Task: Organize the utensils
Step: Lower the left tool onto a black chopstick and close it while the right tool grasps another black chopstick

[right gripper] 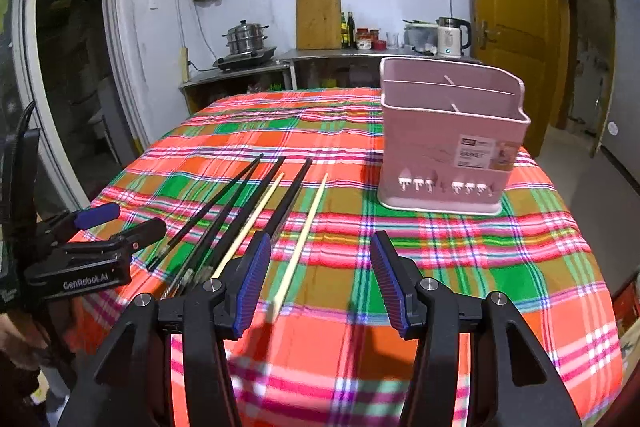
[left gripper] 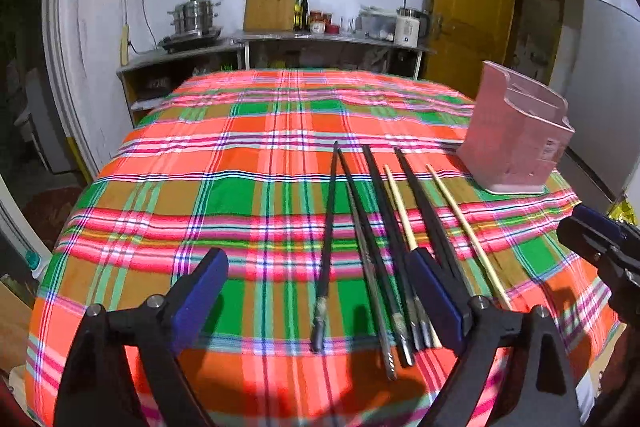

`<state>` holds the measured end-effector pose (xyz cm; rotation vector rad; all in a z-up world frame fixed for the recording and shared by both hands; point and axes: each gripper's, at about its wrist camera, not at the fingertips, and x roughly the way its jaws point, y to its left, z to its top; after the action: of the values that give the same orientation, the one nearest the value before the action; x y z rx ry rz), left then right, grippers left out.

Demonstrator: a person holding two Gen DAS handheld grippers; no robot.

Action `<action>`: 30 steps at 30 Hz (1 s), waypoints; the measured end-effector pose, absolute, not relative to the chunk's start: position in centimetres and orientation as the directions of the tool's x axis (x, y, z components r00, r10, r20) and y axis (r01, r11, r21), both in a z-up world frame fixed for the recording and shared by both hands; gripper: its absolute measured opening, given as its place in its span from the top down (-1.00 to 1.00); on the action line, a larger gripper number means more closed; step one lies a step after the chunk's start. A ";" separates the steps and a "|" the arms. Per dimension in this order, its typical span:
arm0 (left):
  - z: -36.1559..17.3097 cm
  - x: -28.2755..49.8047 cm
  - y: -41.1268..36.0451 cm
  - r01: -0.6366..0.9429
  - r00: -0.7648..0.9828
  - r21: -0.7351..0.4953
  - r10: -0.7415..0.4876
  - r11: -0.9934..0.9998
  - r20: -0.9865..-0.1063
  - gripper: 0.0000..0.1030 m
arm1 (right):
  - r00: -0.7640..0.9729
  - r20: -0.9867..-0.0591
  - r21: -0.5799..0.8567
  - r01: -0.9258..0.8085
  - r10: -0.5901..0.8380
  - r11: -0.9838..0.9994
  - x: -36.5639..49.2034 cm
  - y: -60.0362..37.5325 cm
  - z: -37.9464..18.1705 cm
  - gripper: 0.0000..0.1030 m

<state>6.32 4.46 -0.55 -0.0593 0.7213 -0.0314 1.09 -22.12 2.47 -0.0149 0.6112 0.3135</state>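
Note:
Several chopsticks lie side by side on the plaid tablecloth: black ones (left gripper: 328, 239) and two pale wooden ones (left gripper: 466, 235). They also show in the right wrist view, black (right gripper: 224, 203) and pale (right gripper: 304, 239). A pink utensil basket (right gripper: 448, 143) stands upright and empty behind them; it also shows in the left wrist view (left gripper: 516, 135). My left gripper (left gripper: 320, 291) is open over the near ends of the black chopsticks. My right gripper (right gripper: 320, 283) is open, straddling the near end of one pale chopstick. Neither holds anything.
The table (left gripper: 248, 155) is covered by a red, green and orange plaid cloth and drops off at the near edge. A counter (right gripper: 360, 55) with pots, bottles and a kettle runs along the back wall. A yellow door (right gripper: 512, 7) is at the right.

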 end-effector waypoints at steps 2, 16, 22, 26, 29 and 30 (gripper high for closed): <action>-0.7 7.6 4.9 0.008 0.726 -0.067 -0.052 0.998 -0.686 -0.65 | 0.768 -0.573 0.079 -0.297 0.287 0.952 1.9 -21.7 2.5 -0.02; -2.9 15.7 4.5 0.096 0.577 -0.116 -0.150 0.989 -0.803 0.31 | 0.657 -0.687 0.125 -0.316 0.312 0.941 10.2 -17.7 1.1 0.47; -3.7 17.4 4.5 0.084 0.565 -0.106 -0.135 0.991 -0.814 0.49 | 0.604 -0.732 0.140 -0.320 0.316 0.937 13.5 -16.4 -0.1 0.68; -3.8 17.7 5.0 0.065 0.569 -0.097 -0.117 0.993 -0.814 0.61 | 0.567 -0.762 0.151 -0.314 0.313 0.937 15.8 -15.8 -1.1 0.77; -3.8 17.7 5.5 0.054 0.570 -0.104 -0.116 0.993 -0.814 0.62 | 0.549 -0.778 0.152 -0.308 0.306 0.939 17.0 -15.6 -1.8 0.79; -3.8 17.8 5.6 0.048 0.569 -0.105 -0.114 0.993 -0.814 0.62 | 0.543 -0.783 0.153 -0.305 0.303 0.940 17.4 -15.5 -2.0 0.80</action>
<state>17.78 5.64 -3.84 -0.0741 0.9606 -0.0948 17.42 -15.54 -1.96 -0.0017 0.9289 0.3609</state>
